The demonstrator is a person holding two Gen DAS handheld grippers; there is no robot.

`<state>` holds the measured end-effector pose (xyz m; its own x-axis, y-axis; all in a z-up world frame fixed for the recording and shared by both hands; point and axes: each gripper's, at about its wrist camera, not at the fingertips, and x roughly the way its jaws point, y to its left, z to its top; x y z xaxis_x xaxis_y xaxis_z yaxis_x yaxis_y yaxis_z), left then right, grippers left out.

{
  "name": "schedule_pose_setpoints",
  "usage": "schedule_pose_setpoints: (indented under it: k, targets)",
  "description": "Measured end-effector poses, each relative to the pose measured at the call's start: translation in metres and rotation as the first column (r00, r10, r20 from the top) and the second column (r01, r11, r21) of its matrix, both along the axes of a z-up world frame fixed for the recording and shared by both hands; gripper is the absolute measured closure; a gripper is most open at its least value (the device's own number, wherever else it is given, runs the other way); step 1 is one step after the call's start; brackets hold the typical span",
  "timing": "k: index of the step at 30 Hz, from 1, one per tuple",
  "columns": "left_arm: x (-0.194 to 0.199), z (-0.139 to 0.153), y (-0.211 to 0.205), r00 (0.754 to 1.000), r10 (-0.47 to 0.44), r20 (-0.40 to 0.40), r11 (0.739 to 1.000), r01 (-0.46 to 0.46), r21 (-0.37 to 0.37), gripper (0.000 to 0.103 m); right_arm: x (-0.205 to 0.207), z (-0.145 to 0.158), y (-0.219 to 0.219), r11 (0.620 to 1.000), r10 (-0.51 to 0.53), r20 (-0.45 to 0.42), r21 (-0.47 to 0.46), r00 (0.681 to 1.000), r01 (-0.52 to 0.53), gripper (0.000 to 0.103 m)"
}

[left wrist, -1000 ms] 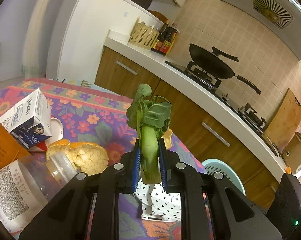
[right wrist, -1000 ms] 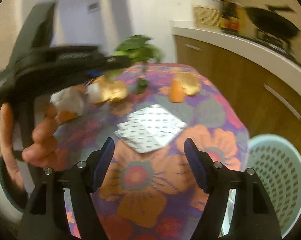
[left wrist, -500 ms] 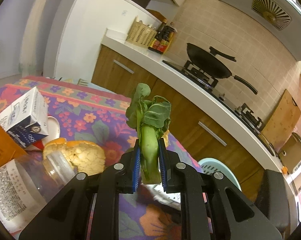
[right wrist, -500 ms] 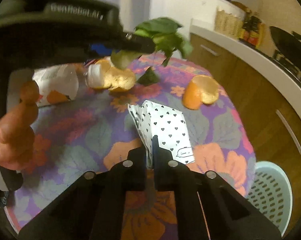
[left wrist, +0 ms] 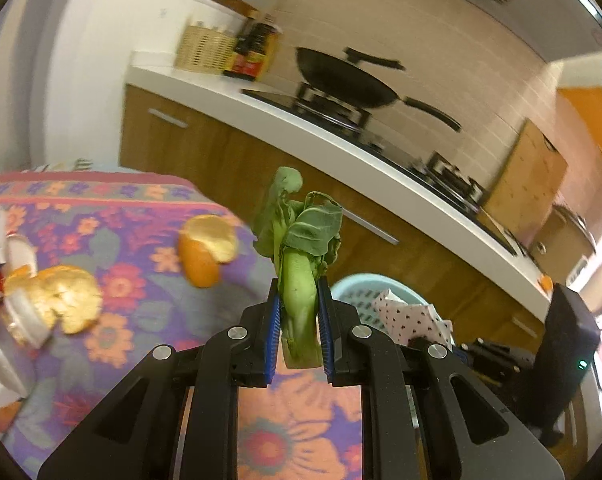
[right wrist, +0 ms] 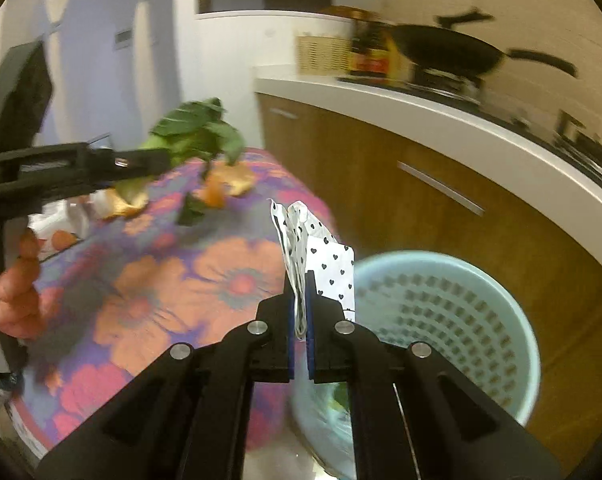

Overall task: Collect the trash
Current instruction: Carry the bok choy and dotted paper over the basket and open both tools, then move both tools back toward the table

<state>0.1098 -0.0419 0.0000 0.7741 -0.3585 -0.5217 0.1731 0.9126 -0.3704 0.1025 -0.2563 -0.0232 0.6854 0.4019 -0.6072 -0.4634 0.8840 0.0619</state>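
Left wrist view is showing orange peels (left wrist: 207,250) lying on the floral tablecloth (left wrist: 149,312) at the left, while the left gripper (left wrist: 299,320) is pinching a leafy green vegetable stalk (left wrist: 299,280) between its blue pads, jaws narrowed onto the stem, leaves standing upright. Right of it, the pale blue trash basket (left wrist: 357,286) is sitting on the floor below the counter (left wrist: 341,140). Right wrist view is showing the right gripper (right wrist: 299,312) clamping fully onto a heart-printed white wrapper (right wrist: 325,264), holding it near the table edge, just left of the basket (right wrist: 441,312).
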Motion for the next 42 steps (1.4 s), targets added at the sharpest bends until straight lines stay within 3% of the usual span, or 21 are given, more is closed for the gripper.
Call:
schedule_pose_setpoints:
  k: [13,20,26,29,36,39,42]
  targets:
    - [0.029,-0.014,-0.095,0.986,-0.145,-0.081,0.987,0.150,0.065,0.088,0.020,-0.047,-0.073,0.986,-0.161,-0.153,0.024,0.975,0.166,0.101]
    - [0.046,-0.034,-0.133,0.968,-0.201,-0.150,0.973,0.215,0.085,0.088,0.023,-0.072,-0.091,0.980,-0.173,-0.218,0.059,0.961,0.190,0.100]
    - [0.058,-0.048,-0.157,0.954,-0.207,-0.218,0.964,0.237,0.122,0.087,0.023,-0.085,-0.099,0.972,-0.172,-0.276,0.106,0.945,0.208,0.093]
    - [0.061,-0.053,-0.163,0.948,-0.219,-0.230,0.960,0.251,0.122,0.087,0.019,-0.086,-0.105,0.971,-0.174,-0.276,0.115,0.945,0.212,0.079]
    - [0.061,-0.065,-0.179,0.929,-0.254,-0.269,0.940,0.302,0.156,0.086,0.011,-0.080,-0.120,0.963,-0.191,-0.262,0.137,0.946,0.233,0.078]
    - [0.059,-0.066,-0.181,0.927,-0.258,-0.271,0.939,0.307,0.155,0.064,0.010,-0.076,-0.121,0.960,-0.202,-0.254,0.139,0.946,0.242,0.078]
    - [0.056,-0.064,-0.177,0.931,-0.255,-0.261,0.940,0.302,0.158,0.063,0.005,-0.073,-0.121,0.960,-0.202,-0.246,0.141,0.948,0.241,0.078]
